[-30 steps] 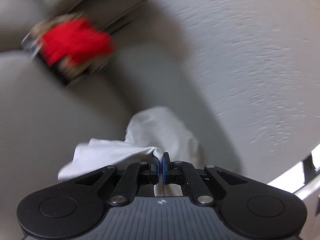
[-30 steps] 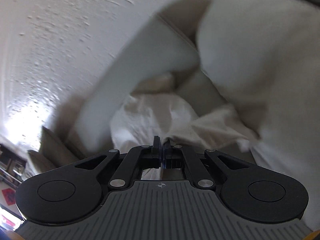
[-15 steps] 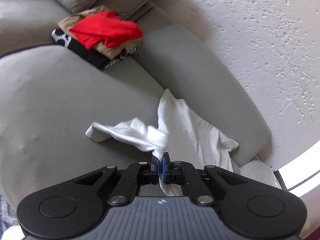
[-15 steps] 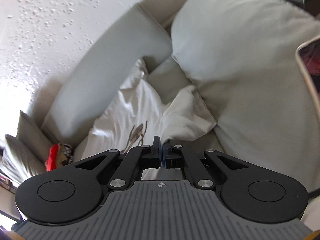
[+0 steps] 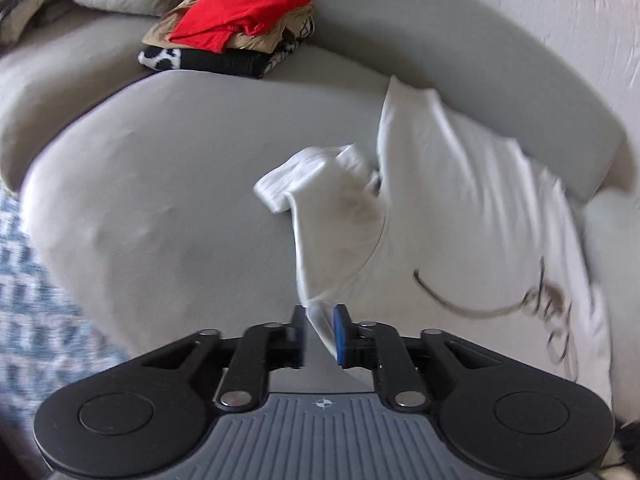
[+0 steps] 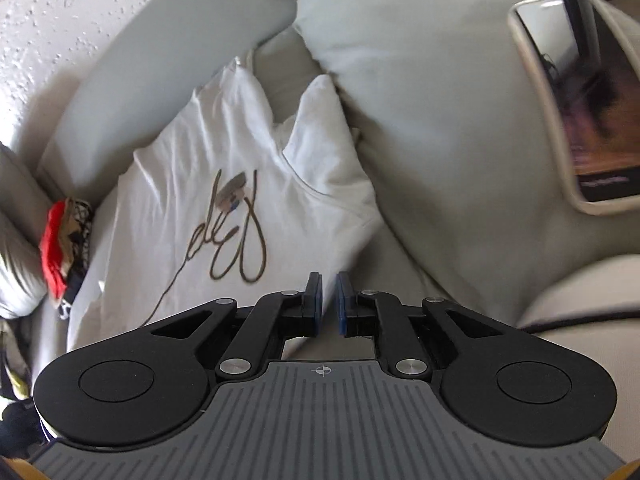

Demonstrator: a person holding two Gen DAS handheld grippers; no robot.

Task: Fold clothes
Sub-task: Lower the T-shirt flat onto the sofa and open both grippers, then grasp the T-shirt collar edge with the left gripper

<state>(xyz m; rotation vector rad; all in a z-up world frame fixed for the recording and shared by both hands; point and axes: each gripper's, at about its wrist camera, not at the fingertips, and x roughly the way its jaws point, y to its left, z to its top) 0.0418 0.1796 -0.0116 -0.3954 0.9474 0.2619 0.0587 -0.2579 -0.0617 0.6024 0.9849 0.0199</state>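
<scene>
White t-shirt (image 6: 224,184) spread wrinkled on sofa (image 5: 160,184), scribble print, both jaws opening, released.

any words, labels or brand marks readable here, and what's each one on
Looping cursive script on the white t-shirt: handwriting-style print, no word can be made out for sure.
Tablet on the sofa cushion: a line of text near the screen's lower edge, too blurred to read.
Round crosshair mark on each gripper body: a symbol, no letters.
Folded clothes pile: pattern only, no legible text.
</scene>
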